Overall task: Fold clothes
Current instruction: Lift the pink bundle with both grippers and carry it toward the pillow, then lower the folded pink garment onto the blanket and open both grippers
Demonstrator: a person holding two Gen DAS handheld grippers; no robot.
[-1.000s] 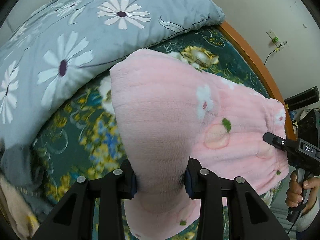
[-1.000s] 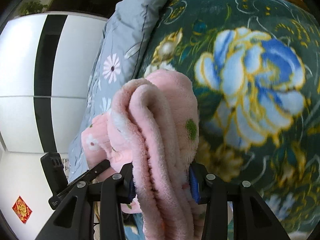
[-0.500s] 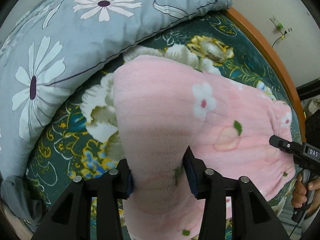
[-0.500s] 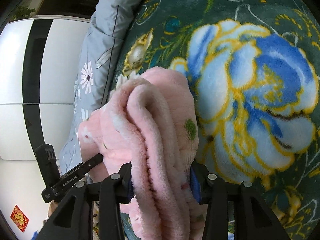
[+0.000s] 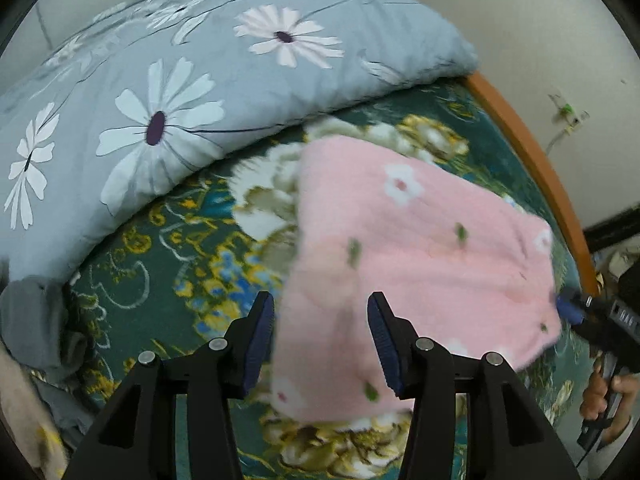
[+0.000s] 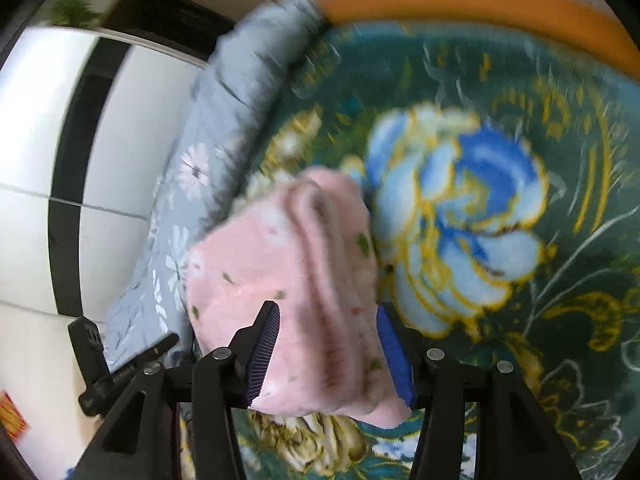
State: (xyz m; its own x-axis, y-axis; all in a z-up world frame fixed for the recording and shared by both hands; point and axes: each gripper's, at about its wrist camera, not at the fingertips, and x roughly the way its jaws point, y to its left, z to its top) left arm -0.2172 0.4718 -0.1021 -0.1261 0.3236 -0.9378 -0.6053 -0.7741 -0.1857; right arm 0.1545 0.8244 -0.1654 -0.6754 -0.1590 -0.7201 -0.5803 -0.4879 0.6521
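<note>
Motion blurs the bedspread point(image 6: 460, 208) and the garment point(image 6: 288, 280); the hand point(image 5: 600, 396) is cut off at the edge.

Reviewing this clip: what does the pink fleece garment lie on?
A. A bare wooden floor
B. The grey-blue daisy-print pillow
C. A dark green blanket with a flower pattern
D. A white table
C: the pink fleece garment is spread over the dark green flowered blanket, with the grey-blue daisy-print pillow beyond it and not under it.
</note>
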